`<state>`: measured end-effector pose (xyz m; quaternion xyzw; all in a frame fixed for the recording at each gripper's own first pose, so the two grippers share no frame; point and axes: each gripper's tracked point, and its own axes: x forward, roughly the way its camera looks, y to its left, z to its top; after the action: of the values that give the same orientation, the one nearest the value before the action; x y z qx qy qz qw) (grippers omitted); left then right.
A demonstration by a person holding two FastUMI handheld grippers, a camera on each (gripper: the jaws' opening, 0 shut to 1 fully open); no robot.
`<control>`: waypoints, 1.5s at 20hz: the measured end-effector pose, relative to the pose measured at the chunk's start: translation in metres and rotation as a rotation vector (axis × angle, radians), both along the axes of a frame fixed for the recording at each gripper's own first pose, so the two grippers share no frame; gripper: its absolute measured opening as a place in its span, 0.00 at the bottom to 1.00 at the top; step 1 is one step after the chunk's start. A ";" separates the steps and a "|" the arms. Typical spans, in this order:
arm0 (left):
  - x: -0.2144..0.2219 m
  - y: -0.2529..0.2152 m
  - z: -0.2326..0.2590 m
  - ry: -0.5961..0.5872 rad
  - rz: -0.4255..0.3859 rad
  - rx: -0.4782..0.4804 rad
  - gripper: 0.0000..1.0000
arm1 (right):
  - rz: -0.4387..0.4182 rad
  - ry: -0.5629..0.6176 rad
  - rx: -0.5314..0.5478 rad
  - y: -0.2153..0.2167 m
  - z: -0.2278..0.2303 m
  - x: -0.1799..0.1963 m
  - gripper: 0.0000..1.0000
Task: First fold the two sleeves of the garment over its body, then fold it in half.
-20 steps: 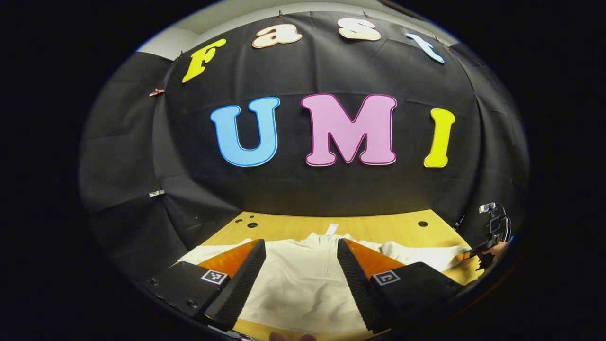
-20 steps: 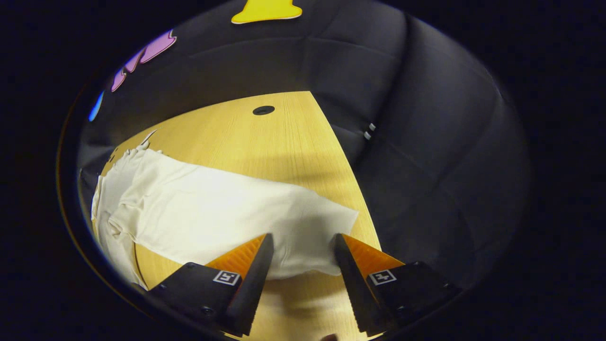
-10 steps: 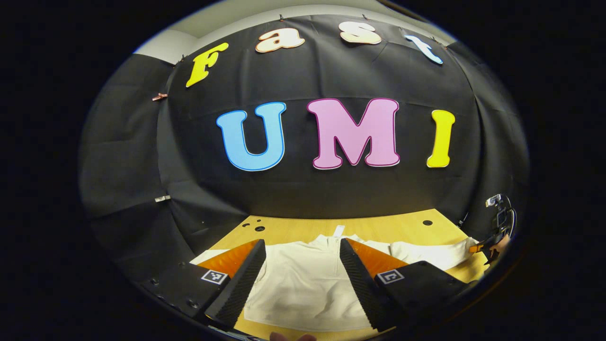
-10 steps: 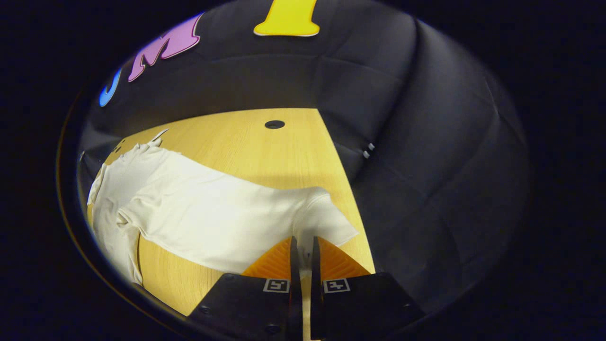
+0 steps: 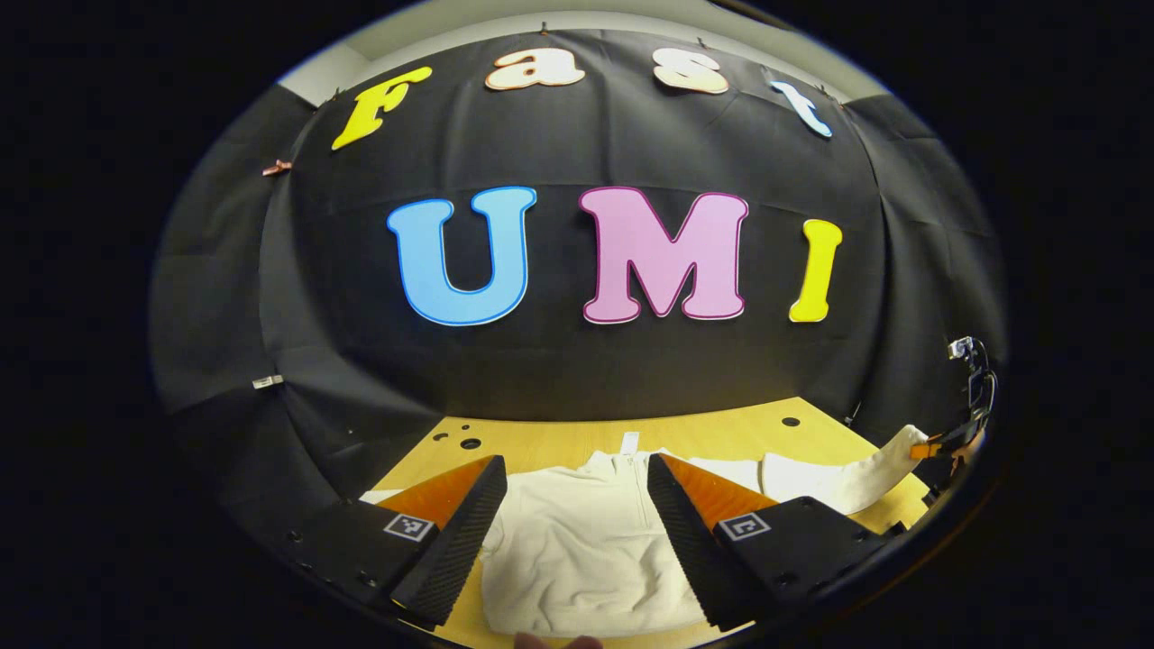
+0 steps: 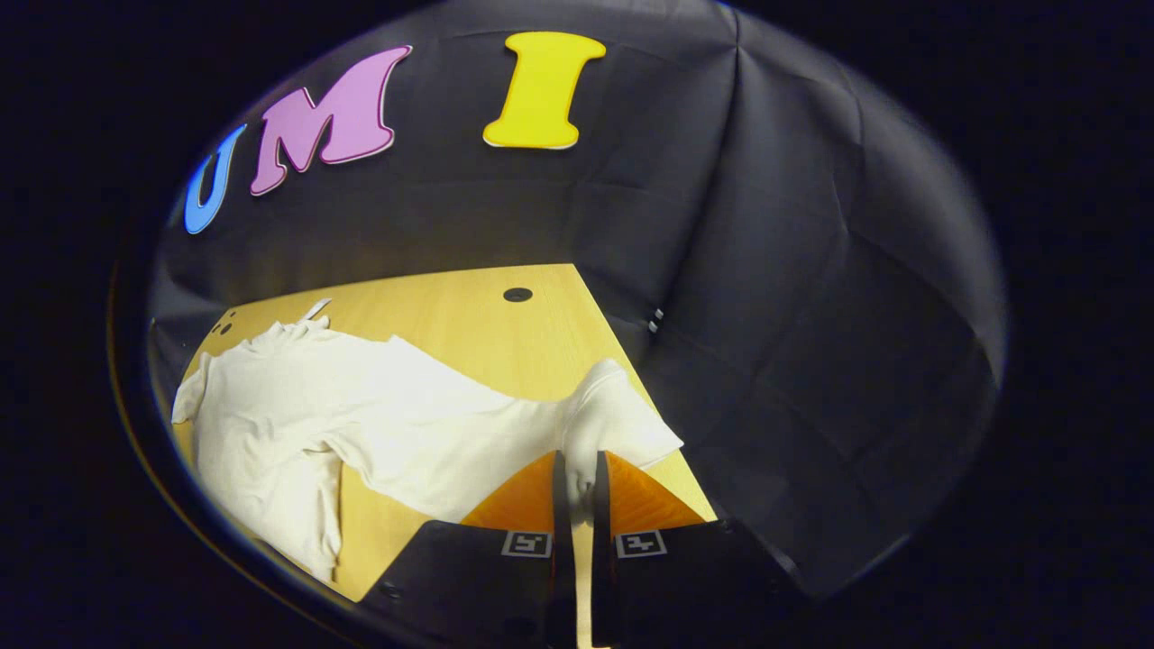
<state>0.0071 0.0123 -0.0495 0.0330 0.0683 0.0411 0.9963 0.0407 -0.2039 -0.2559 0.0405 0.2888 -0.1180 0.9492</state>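
A white long-sleeved garment (image 5: 577,550) lies flat on the wooden table (image 5: 703,428), collar toward the wall. My left gripper (image 5: 575,464) hovers open above the garment's body, with nothing between its fingers. My right gripper (image 6: 579,460) is shut on the end of one sleeve (image 6: 451,424) and holds that end lifted off the table near the right edge. In the left gripper view the right gripper (image 5: 942,443) is far off at the right, with the raised sleeve (image 5: 847,482) curving up to it. The garment's body (image 6: 270,406) spreads at the left in the right gripper view.
The table's right edge (image 6: 658,397) runs close beside the held sleeve end, with the black booth wall beyond. Small round holes (image 6: 517,294) mark the tabletop near the back. A person's fingertip (image 5: 559,642) peeks in at the bottom of the left gripper view.
My right gripper closed on the sleeve end and raised it off the table. The left gripper stayed open and shifted only slightly over the body.
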 end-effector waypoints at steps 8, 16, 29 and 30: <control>0.002 0.082 0.000 -0.024 -0.038 -0.007 0.98 | -0.008 -0.176 -0.011 0.118 0.093 0.008 0.11; 0.011 0.168 -0.017 -0.016 0.008 -0.041 0.98 | 0.079 -0.274 0.048 0.254 0.142 0.046 0.11; 0.028 0.309 -0.073 0.011 0.148 -0.046 0.99 | 0.305 -0.260 0.117 0.452 0.122 0.125 0.11; 0.027 0.321 -0.078 0.021 0.166 -0.047 0.97 | 0.332 -0.247 0.124 0.467 0.115 0.131 0.11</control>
<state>0.0344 0.3328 -0.1278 0.0041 0.0821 0.1216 0.9892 0.1715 0.2635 -0.1405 0.0648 0.1796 0.0636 0.9795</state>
